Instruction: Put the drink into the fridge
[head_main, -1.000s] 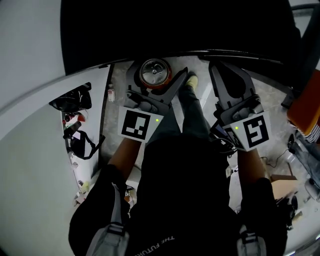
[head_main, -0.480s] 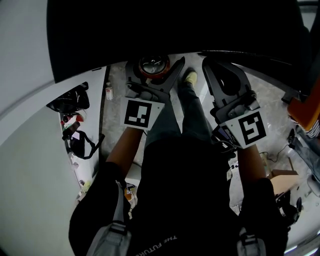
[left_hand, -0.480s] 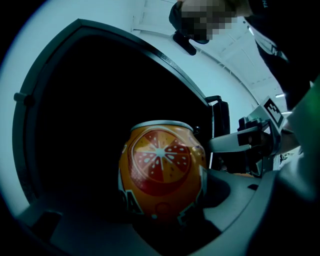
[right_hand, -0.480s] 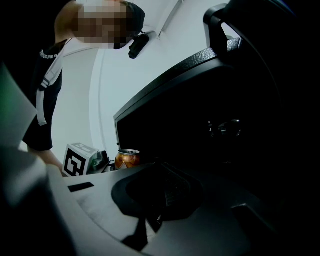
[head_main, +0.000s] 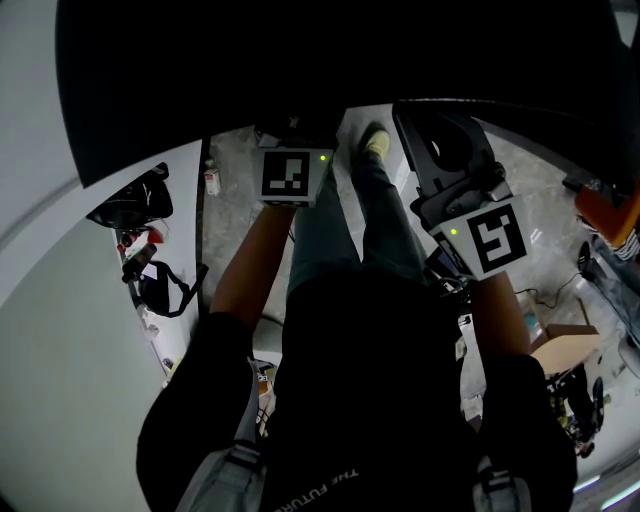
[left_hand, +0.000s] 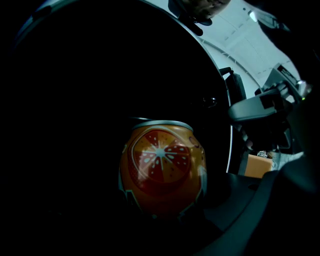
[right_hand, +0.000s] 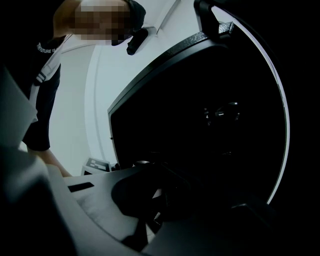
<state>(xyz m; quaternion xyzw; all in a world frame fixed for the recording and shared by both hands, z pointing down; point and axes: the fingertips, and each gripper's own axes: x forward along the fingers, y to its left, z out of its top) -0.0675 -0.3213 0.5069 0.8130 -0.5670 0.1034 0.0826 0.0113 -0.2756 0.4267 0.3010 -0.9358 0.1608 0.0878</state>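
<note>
The left gripper (left_hand: 163, 200) hugs the orange drink can (left_hand: 162, 160) in wide jaws, upright at the dark fridge (head_main: 300, 60) so it can go in, while the right gripper (head_main: 430, 130) waits with its jaws closed and empty.

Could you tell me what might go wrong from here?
The orange can in the left gripper sits in deep shadow, so whatever stands ahead is hard to see and might be bumped. In the head view the black fridge hides the jaws, so placement is nearly blind.
</note>
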